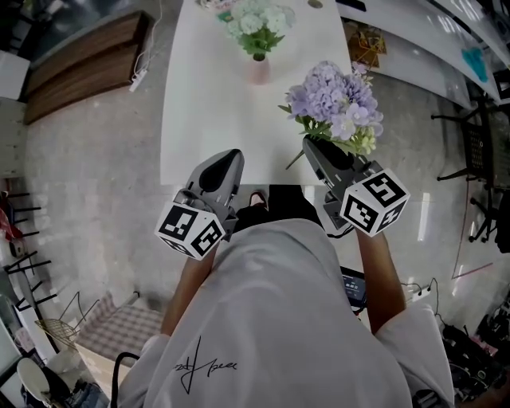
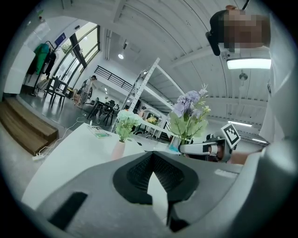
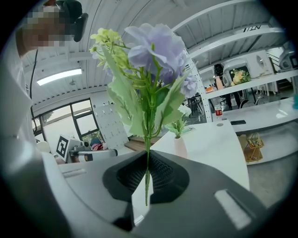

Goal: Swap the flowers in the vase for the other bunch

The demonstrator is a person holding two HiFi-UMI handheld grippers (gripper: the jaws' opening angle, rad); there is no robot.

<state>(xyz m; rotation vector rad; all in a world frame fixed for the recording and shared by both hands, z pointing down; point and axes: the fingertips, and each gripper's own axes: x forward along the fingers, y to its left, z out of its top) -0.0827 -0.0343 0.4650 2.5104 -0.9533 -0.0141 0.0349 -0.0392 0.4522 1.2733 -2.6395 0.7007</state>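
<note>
Operator: Table [image 1: 199,119] layout?

Checker: Pink vase [image 1: 258,70] at the far end, white-green bunch [image 1: 256,22] seated in it.

Operator: Grippers?

Checker: Right gripper [image 3: 146,174] pinches the purple bunch [image 1: 335,103] by its stem, well short of the vase and to its right. Left gripper [image 2: 156,174] is pressed together and empty, also short of the vase.

Operator: Step?

Checker: Probably removal. Left gripper must open, reach the vase, and grip the white-green stems just above its mouth.

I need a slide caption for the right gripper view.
Right gripper holds the purple flower bunch by its stem; the pink vase stands on the white table.
</note>
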